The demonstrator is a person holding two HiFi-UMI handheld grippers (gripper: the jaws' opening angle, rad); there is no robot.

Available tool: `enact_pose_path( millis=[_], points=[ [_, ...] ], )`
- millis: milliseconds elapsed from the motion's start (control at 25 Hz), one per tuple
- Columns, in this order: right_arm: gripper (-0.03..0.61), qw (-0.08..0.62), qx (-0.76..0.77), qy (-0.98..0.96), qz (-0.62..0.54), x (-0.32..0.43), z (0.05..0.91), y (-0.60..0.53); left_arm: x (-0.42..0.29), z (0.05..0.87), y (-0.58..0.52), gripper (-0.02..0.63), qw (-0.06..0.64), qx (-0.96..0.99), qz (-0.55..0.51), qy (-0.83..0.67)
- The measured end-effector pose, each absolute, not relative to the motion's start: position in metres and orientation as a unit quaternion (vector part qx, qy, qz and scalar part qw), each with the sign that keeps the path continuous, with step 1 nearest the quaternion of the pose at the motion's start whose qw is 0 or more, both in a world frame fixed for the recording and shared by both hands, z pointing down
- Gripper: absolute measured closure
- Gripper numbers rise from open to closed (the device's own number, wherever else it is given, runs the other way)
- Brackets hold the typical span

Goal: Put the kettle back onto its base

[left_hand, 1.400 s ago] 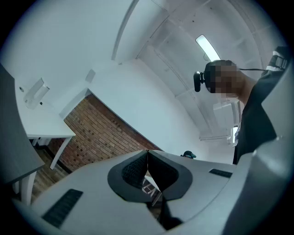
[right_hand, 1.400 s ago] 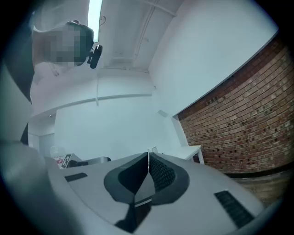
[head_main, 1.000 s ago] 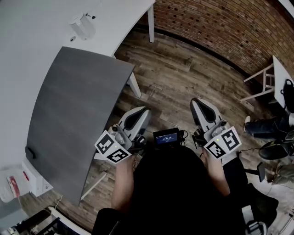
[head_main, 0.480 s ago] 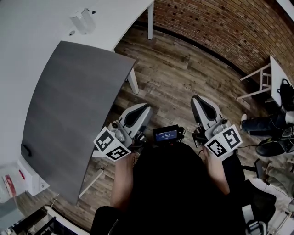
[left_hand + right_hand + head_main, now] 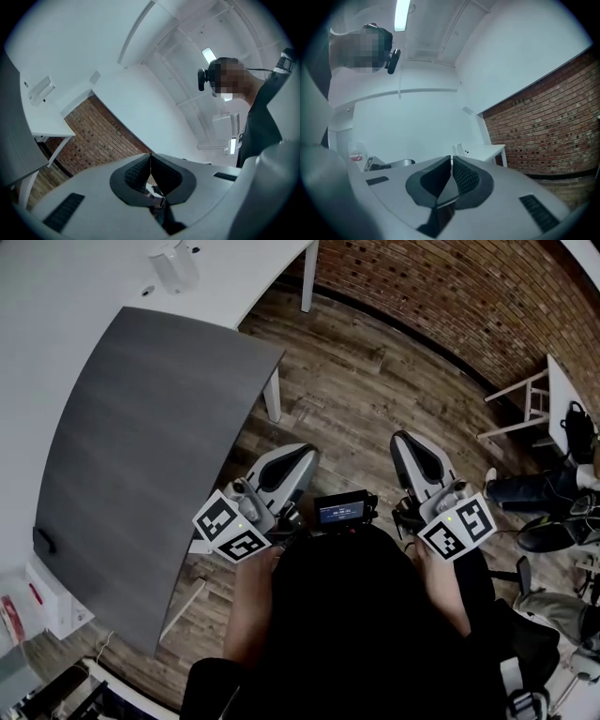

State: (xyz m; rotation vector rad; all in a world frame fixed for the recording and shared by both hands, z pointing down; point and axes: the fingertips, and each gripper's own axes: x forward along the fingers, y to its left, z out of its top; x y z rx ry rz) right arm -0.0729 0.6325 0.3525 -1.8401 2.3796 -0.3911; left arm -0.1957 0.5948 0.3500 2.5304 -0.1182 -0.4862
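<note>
Grey counter (image 5: 141, 427) fills the left of the head view. The white counter (image 5: 75, 287) sits above it at the upper left, with a small white thing (image 5: 173, 263) on it, too small to tell if that's the kettle. Left tongs (image 5: 302, 454) at lower middle are closed with nothing in them. Right tongs (image 5: 406, 440) just to the right are closed and empty too, over the wood floor (image 5: 375, 381).

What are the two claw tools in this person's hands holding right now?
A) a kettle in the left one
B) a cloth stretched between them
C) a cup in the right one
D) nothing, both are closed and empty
D: each gripper's own view shows its jaws closed together with nothing between them, on the left gripper and the right gripper alike.
</note>
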Motion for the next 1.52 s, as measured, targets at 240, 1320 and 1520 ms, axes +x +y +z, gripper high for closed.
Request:
enact_pose_path(
  millis=[240,1320,1520],
  points=[
    [0.555,0.046,-0.611,0.782,-0.116,-0.077,0.345,0.629,-0.197,0.342,0.596,0.597,0.265,0.947,-0.181,-0.027],
    [0.472,0.092,-0.520,0.844,-0.098,0.017,0.340,0.552,-0.070,0.342,0.540,0.489,0.242,0.959,-0.118,-0.086],
    [0.465,0.105,-0.503,0.851,-0.107,0.064,0.347,0.543,-0.029,0.346,0.534,0.486,0.242,0.960,-0.100,-0.093]
  ],
)
